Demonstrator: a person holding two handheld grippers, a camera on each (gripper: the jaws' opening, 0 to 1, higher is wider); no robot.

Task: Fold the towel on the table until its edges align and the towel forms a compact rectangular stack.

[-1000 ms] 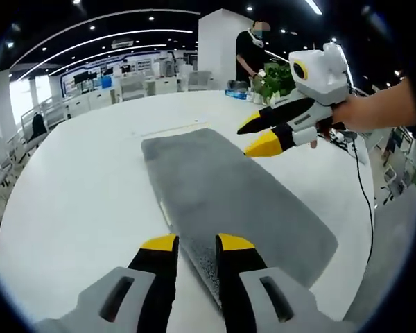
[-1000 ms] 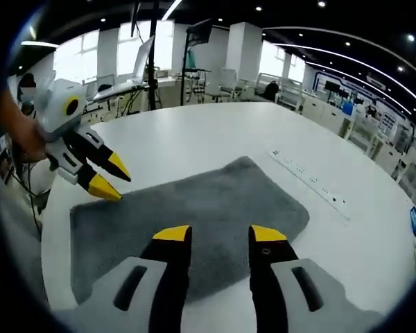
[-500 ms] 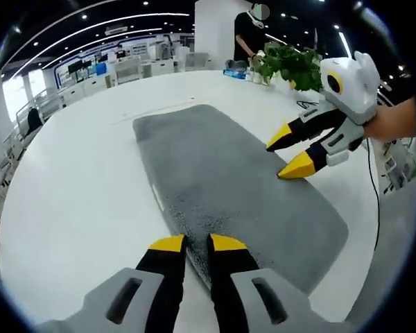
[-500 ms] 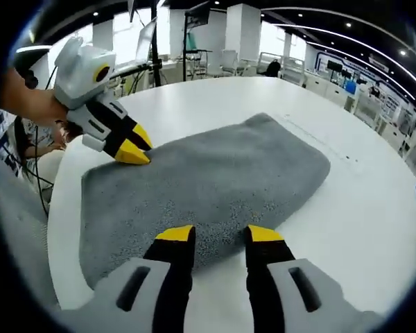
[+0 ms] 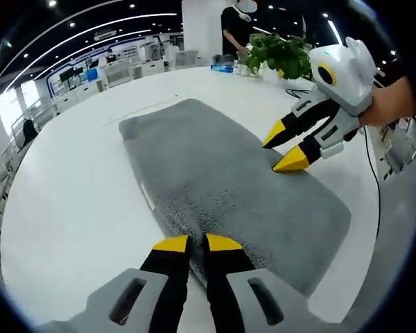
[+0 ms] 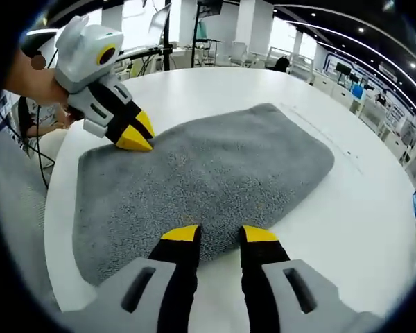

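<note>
While the grey towel [image 5: 229, 187] lies flat and unfolded on the white table [image 5: 69, 201], left gripper [image 5: 191, 243] sits at its long edge, jaws nearly pressed together on the hem. Right gripper [image 6: 218, 234] is at the opposite edge, jaws apart. No legible writing anywhere.

left gripper [image 5: 197, 242]: jaws nearly closed, low, tips down | right gripper [image 6: 220, 234]: jaws slightly apart, low
</note>
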